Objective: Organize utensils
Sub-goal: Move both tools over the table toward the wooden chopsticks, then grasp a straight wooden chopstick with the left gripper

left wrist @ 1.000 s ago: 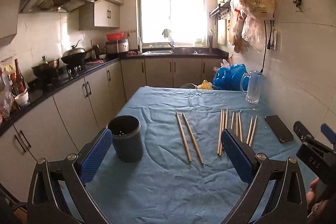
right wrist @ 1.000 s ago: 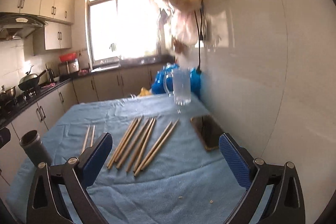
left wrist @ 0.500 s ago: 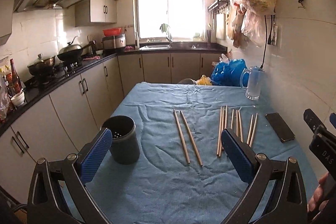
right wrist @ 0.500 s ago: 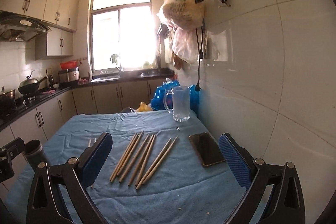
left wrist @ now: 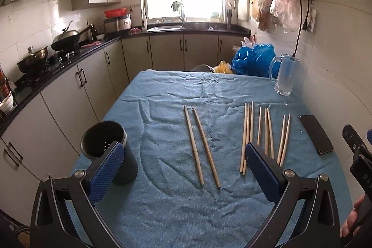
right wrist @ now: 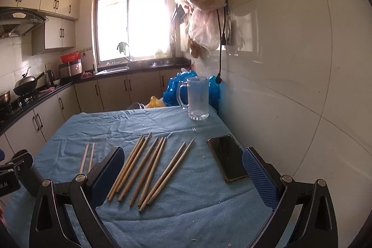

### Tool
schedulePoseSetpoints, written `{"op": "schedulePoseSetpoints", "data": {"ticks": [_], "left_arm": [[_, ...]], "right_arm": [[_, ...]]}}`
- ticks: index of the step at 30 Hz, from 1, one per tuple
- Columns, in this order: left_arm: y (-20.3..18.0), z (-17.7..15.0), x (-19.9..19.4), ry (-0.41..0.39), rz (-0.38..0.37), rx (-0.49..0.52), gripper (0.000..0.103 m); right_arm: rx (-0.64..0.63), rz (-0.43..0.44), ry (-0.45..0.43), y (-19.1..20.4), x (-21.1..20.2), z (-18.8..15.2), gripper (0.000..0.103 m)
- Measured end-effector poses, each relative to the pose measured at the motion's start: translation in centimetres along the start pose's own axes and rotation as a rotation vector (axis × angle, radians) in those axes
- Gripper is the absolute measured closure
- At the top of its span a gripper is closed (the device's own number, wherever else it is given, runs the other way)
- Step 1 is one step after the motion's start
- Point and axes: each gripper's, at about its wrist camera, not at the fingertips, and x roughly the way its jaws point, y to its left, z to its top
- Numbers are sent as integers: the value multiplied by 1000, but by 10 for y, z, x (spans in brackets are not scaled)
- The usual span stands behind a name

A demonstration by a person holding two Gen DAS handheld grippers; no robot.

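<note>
Wooden chopsticks [left wrist: 255, 131] lie on the blue-clothed tabletop [left wrist: 176, 206] beside a dark cylindrical holder [left wrist: 109, 152]; both grippers' fingers [left wrist: 105, 169] [right wrist: 260, 176] gape wide, empty.

Wooden matt chopsticks [right wrist: 148, 166]; wrinkled blue cloth [left wrist: 176, 94]; clear glass mug [right wrist: 197, 98]; glossy wall tiles [right wrist: 290, 62].

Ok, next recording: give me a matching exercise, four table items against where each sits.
Items:
1 dark holder
2 glass mug
3 phone
4 separate chopstick pair

Places, as the left wrist view shows them:
A far right corner
B middle of the cloth
C right edge, beside the chopstick group
D near left edge

Pairs: 1-D, 2-A, 3-C, 4-B
</note>
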Motion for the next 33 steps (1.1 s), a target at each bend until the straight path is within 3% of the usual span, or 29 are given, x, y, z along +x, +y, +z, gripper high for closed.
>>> {"op": "schedulePoseSetpoints", "data": {"ticks": [9, 15, 20, 24, 33], "left_arm": [[11, 45, 55, 61, -19, -51, 0], [-3, 62, 108, 155, -96, -47, 3], [-15, 56, 163, 319, -146, -34, 56], [-18, 43, 205, 420, -128, -76, 60], [-33, 34, 248, 475, -68, -49, 60]], "right_arm": [[31, -7, 104, -18, 39, -2, 0], [37, 40, 196, -26, 74, -11, 0], [46, 75, 274, -35, 108, -17, 0], [82, 126, 320, -40, 124, -24, 2], [113, 179, 374, -45, 140, -31, 4]]}}
